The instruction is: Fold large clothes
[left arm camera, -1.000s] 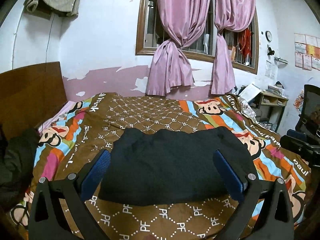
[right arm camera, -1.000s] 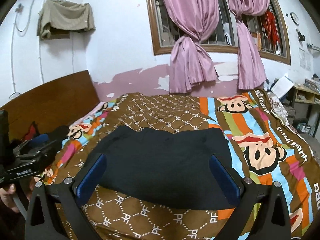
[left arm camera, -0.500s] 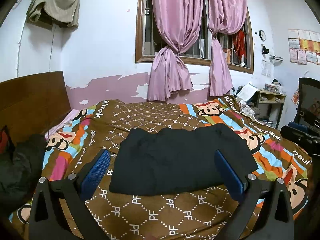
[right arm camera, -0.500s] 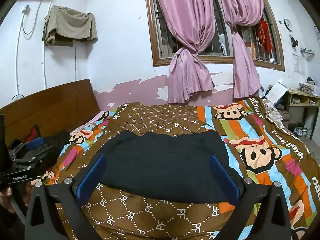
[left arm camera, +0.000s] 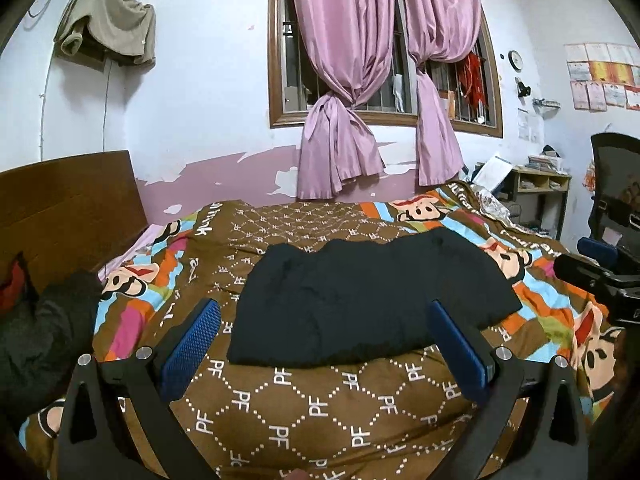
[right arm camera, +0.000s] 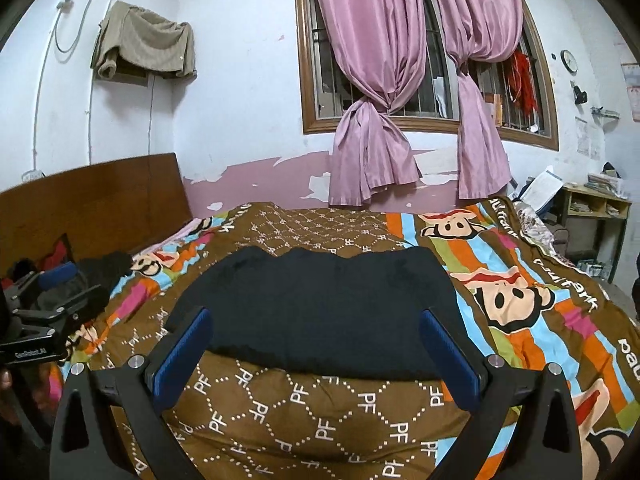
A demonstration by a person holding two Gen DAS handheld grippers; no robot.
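A black garment (left arm camera: 360, 300) lies folded into a flat rectangle on the bed's brown patterned quilt (left arm camera: 320, 408); it also shows in the right wrist view (right arm camera: 320, 312). My left gripper (left arm camera: 324, 344) is open and empty, held above the quilt just short of the garment's near edge. My right gripper (right arm camera: 316, 344) is open and empty, also in front of the near edge. Each gripper shows at the side of the other's view: the right gripper (left arm camera: 600, 280) and the left gripper (right arm camera: 44, 320).
A wooden headboard (left arm camera: 68, 204) stands at the left, with a dark clothes pile (left arm camera: 44, 320) beside it. A window with pink curtains (left arm camera: 352, 92) is behind the bed. A shelf (left arm camera: 536, 192) and a black chair (left arm camera: 616, 184) stand at the right.
Both grippers have drawn back and risen from the garment, which now looks smaller and farther away. Both stay open and empty.
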